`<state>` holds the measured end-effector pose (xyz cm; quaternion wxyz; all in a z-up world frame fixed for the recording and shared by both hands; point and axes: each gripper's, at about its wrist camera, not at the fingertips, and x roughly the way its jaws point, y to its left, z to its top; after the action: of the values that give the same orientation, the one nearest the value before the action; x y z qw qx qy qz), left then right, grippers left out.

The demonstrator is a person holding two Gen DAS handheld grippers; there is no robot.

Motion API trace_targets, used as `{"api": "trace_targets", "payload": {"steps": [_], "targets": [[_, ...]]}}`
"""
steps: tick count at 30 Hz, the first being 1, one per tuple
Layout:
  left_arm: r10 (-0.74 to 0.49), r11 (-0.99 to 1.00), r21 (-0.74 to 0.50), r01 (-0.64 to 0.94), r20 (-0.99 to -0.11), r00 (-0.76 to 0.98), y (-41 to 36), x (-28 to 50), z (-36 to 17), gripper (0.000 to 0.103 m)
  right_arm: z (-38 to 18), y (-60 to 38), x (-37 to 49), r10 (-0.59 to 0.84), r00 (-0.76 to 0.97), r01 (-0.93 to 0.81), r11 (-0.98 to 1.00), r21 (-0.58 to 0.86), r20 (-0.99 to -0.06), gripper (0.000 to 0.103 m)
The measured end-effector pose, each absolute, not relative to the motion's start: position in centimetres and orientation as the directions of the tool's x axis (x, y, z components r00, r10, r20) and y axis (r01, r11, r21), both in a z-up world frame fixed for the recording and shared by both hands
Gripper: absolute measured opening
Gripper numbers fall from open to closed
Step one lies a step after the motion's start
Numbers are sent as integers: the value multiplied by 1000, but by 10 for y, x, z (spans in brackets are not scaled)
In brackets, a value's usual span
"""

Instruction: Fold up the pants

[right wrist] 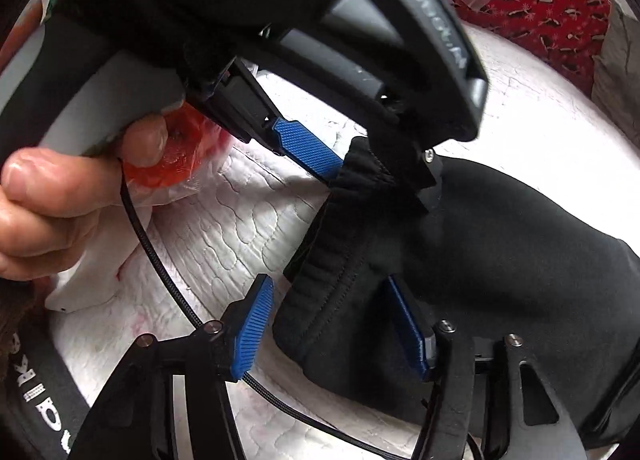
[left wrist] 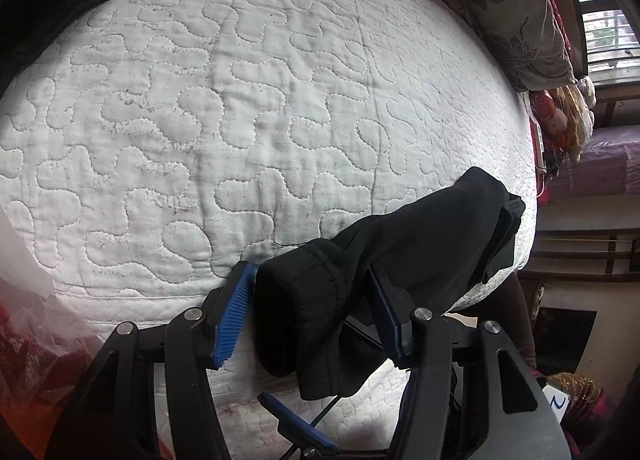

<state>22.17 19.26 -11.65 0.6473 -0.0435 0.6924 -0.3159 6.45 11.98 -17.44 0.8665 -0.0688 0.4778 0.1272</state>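
While the black pants (left wrist: pixel 400 244) lie bunched at the quilted bed's (left wrist: pixel 240 99) near edge (folding barely begun), left tool (left wrist: pixel 316 312) and right tool (right wrist: pixel 332 332) straddle the waistband, jaws parted, neither clamping.

Both grippers angle steeply downward: the left gripper (left wrist: pixel 310 314) with jaws apart, the right gripper (right wrist: pixel 334 326) likewise, a bare hand (right wrist: pixel 60 195) gripping the left one's handle.

soft daylight from a window (left wrist: pixel 600 19), strong fisheye bending, dark vignetted corners, slight motion blur
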Motion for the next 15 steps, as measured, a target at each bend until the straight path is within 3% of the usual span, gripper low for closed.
{"api": "trace_targets", "payload": {"steps": [2, 6, 7, 12, 15], "targets": [[-466, 797, -495, 346, -869, -169, 192, 224, -118, 57, -177, 126, 63, 139, 522, -282, 959, -17, -842, 71], [-458, 811, -481, 333, -876, -149, 194, 223, -118, 56, -186, 140, 60, 60, 566, -287, 949, -128, -823, 71], [-448, 822, -463, 331, -885, -125, 194, 220, -116, 50, -187, 142, 60, 52, 572, -288, 947, -141, -819, 68], [-471, 838, -470, 277, -880, -70, 198, 210, -108, 35, -175, 111, 62, 155, 532, -322, 946, -29, -833, 29], [-513, 832, -513, 214, -856, -60, 203, 201, -102, 29, -163, 100, 61, 215, 512, -334, 942, 38, -832, 24]]}}
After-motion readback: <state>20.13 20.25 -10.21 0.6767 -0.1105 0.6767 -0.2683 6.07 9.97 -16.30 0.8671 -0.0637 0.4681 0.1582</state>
